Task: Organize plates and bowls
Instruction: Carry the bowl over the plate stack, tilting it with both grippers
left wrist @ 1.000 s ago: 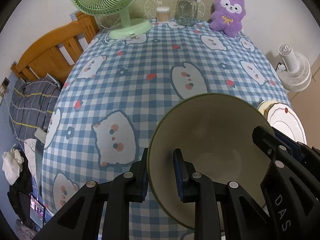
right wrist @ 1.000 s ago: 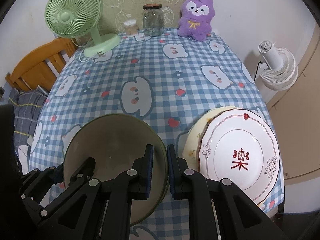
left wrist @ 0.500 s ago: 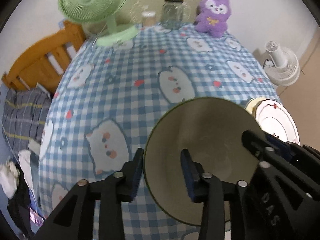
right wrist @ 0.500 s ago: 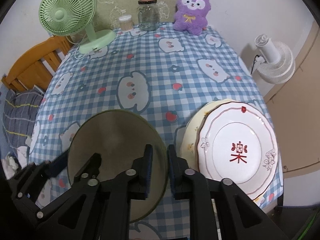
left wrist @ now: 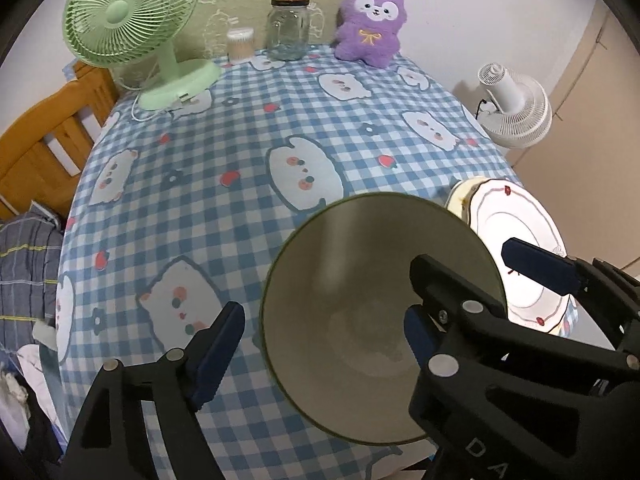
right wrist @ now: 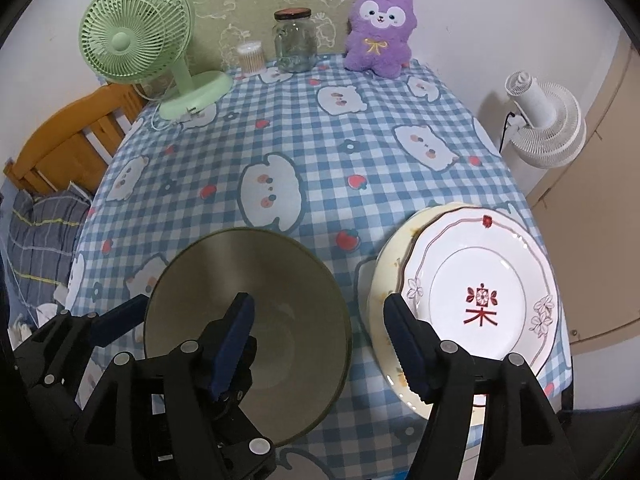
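Note:
An olive-green bowl (left wrist: 360, 280) (right wrist: 260, 276) sits on the checked tablecloth near the front edge. My left gripper (left wrist: 320, 332) is open, its fingers astride the bowl's left rim without touching it. My right gripper (right wrist: 320, 344) is open, its fingers either side of the bowl's right rim. A white plate with a red mark (right wrist: 480, 292) (left wrist: 516, 240) lies on a cream plate (right wrist: 384, 280) just right of the bowl.
A green desk fan (right wrist: 140, 48), a cotton-swab box (right wrist: 250, 56), a glass jar (right wrist: 294, 40) and a purple plush toy (right wrist: 378, 28) stand along the table's far edge. A white fan (right wrist: 548, 124) stands off the table's right, a wooden chair (right wrist: 60, 140) at left.
Both grippers have opened: the left let go of the bowl's left rim, the right let go of its right rim. The bowl now rests on the table.

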A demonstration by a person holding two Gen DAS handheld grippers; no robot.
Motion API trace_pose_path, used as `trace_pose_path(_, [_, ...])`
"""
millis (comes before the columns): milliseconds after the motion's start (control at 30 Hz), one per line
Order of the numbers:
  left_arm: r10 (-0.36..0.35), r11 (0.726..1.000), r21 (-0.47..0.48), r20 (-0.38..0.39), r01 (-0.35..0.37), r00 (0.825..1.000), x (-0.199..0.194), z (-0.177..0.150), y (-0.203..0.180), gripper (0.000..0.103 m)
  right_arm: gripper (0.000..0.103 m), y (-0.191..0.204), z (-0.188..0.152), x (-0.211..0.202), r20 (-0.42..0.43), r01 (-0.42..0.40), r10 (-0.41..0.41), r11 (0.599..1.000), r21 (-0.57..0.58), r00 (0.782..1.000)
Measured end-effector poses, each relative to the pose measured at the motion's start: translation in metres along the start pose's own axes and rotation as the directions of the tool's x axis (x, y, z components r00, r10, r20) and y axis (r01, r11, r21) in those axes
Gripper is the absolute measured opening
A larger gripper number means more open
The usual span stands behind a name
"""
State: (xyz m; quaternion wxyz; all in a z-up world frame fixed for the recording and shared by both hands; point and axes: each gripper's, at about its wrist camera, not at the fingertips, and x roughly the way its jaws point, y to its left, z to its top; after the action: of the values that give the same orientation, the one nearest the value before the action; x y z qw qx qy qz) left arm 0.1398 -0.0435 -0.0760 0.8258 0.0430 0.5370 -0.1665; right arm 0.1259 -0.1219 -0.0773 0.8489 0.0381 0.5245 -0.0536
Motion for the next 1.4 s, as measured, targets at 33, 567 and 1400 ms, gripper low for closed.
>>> trace_pose_path(33, [-0.001,1.0,0.001,-0.001,0.001,1.0,0.002,-0.001,0.0,0.084,0.071,0.0,0.0,0.002,-0.005,-0.001,0.001,1.0,-0.001,1.0])
trace_pose_path(567, [0.029,0.995,-0.094,-0.053,-0.034,0.998,0.031,-0.002,0.006,0.084,0.071,-0.008,0.001,0.038,-0.077,-0.07,0.072,0.997,0.026,0.994])
trace_pose_path(1400, [0.067,0.986,-0.148,-0.046,-0.074,0.997,0.037,-0.01,0.004,0.085,0.071,-0.009,-0.003,0.061,-0.126,-0.154,0.157,0.987,0.035,0.979])
